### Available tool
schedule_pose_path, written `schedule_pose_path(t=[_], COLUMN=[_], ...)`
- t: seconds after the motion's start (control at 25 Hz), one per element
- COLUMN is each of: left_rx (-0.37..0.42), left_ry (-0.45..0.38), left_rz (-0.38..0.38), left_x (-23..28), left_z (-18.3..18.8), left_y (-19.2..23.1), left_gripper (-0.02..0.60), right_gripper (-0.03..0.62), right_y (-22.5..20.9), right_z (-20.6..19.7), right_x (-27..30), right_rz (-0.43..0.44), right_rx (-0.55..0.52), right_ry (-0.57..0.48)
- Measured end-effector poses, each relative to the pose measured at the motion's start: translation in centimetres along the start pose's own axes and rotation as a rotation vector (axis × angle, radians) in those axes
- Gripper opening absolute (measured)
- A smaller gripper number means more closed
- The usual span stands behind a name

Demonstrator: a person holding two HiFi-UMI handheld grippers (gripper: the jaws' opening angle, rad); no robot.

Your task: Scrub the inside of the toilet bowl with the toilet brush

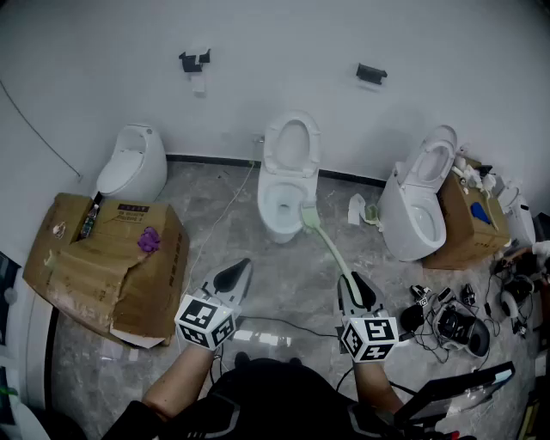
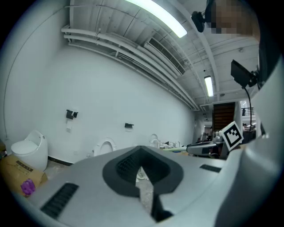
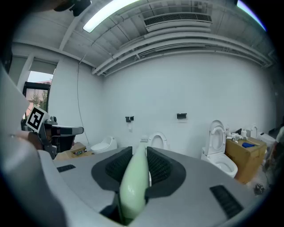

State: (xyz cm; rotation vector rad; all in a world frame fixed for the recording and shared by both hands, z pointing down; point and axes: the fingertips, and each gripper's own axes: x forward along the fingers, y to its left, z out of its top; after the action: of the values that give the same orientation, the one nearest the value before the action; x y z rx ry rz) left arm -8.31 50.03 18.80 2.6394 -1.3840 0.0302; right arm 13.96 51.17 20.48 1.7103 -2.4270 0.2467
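Small toilet [image 1: 131, 163] at far left by wall, lid down. Crushed cardboard box [image 1: 103, 258] in front of it, with purple lump [image 1: 149, 240] and dark bottle [image 1: 88, 219] on top. Right side: second toilet [image 1: 418, 206], lid up. Brown carton [image 1: 466, 241] just behind it, blue item [image 1: 481, 213] on top. Crumpled white rag [image 1: 357, 209] on floor [image 1: 284, 284] left of second toilet. Tangle of cables and black gear [image 1: 451, 325] at right. Left bracket [image 1: 194, 61] and right bracket [image 1: 371, 74], both black, high on white wall. Strip light [image 3: 111, 11] lit overhead.
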Motion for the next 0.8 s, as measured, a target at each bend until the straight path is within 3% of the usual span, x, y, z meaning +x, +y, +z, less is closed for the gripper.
schedule_pose_path(t=[0.8], left_rx=[-0.015], left_ry=[0.030], left_rz=[-0.092], left_x=[-3.0], left_z=[-0.2], left_y=[1.8], left_gripper=[0.009], right_gripper=[0.110], right_y=[4.0], right_z=[0.3], right_x=[0.2], right_rz=[-0.024], right_rx=[0.059], right_ry=[-0.012])
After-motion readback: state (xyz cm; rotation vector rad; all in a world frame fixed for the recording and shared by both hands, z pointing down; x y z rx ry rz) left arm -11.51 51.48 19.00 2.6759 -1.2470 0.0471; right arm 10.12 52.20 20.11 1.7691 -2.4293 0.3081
